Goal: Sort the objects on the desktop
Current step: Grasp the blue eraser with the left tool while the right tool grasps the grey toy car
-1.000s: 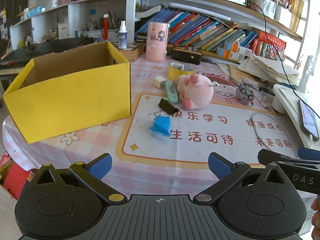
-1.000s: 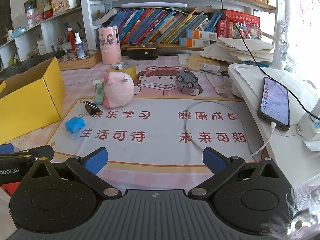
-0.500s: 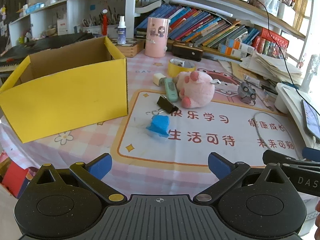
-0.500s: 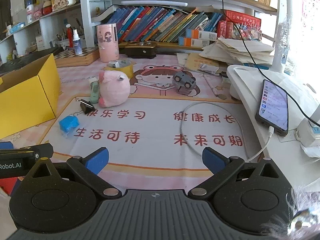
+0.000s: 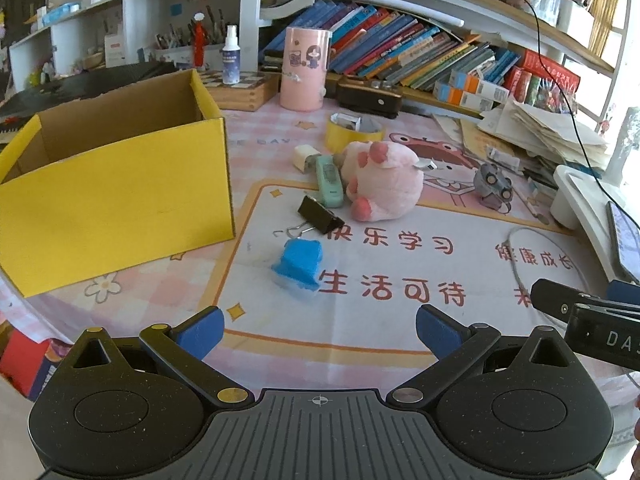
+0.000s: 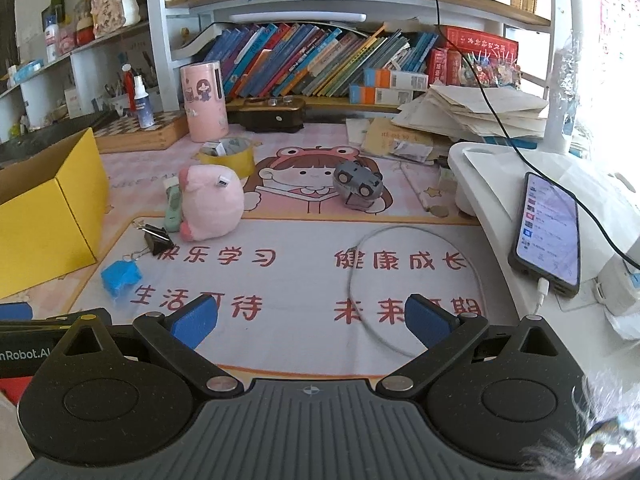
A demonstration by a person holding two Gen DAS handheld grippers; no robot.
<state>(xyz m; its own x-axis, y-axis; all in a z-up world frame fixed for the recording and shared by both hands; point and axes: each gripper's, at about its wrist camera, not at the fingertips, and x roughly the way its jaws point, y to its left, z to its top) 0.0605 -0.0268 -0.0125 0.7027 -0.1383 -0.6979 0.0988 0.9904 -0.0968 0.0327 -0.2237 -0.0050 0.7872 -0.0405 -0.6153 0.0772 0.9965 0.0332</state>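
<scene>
An open yellow cardboard box (image 5: 116, 196) stands at the left of the desk mat. Beside it lie a small blue object (image 5: 298, 262), a black binder clip (image 5: 320, 215), a green stapler-like item (image 5: 329, 179), a pink plush pig (image 5: 386, 178), a yellow tape roll (image 5: 354, 132) and a grey toy car (image 5: 493, 186). My left gripper (image 5: 320, 330) is open, just short of the blue object. My right gripper (image 6: 312, 320) is open over the mat's front, with the blue object (image 6: 120, 276), plush pig (image 6: 212, 202), toy car (image 6: 359, 184) and a white cable loop (image 6: 416, 292) ahead.
A pink cylinder cup (image 5: 305, 68), a black case (image 5: 370, 96) and rows of books (image 5: 400, 52) line the back. A white stand (image 6: 500, 184) with a charging phone (image 6: 550, 228) and stacked papers (image 6: 472, 112) fill the right side.
Both grippers have moved forward over the desk, so the objects appear nearer. Both stay open and nothing has been picked up.
</scene>
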